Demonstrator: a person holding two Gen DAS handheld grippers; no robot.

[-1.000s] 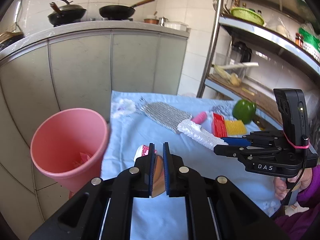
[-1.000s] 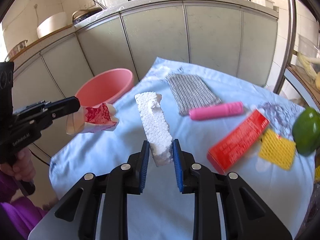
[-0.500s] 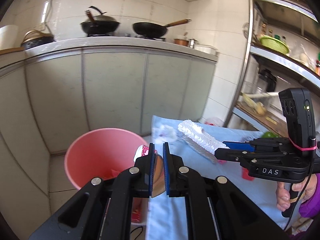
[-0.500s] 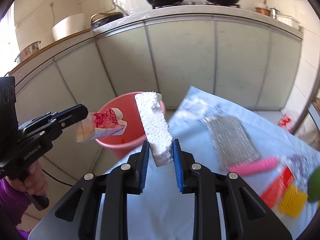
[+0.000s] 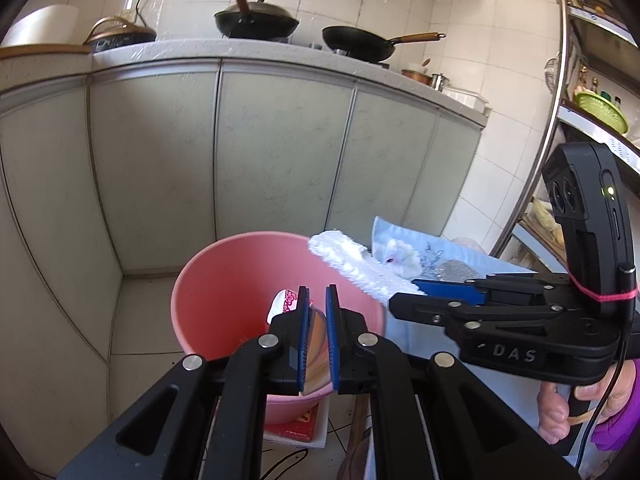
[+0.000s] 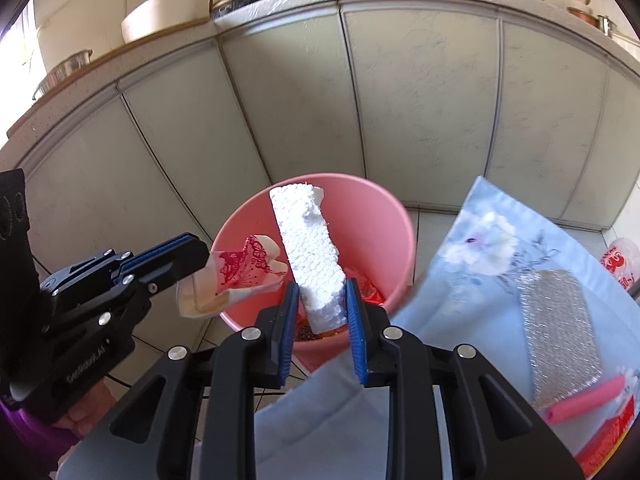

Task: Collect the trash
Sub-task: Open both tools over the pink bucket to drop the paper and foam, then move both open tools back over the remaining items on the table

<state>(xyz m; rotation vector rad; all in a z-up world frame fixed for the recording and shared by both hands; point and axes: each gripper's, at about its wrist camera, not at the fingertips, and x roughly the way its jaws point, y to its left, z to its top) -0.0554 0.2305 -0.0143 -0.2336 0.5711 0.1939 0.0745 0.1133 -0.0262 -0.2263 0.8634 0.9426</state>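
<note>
A pink bucket (image 5: 224, 280) (image 6: 372, 216) stands on the tiled floor beside the table. My left gripper (image 5: 317, 308) (image 6: 200, 258) is shut on a crumpled paper cup with red print (image 5: 285, 303) (image 6: 240, 276), which hangs over the bucket's near rim. My right gripper (image 6: 320, 304) (image 5: 416, 294) is shut on a long white foam block (image 6: 308, 256) (image 5: 352, 262). The block's far end reaches over the bucket's mouth. Some red trash (image 6: 366, 286) lies at the bucket's bottom.
The table's light blue flowered cloth (image 6: 480, 292) carries a silver mesh pad (image 6: 560, 328), a pink tube (image 6: 584, 398) and a red packet (image 6: 612, 436). Grey cabinet doors (image 5: 280, 152) stand close behind the bucket. A metal shelf rack (image 5: 548, 128) rises at the right.
Both grippers have swung left from over the table to over the pink bucket, carrying the paper cup and the foam block. Their grips look unchanged.
</note>
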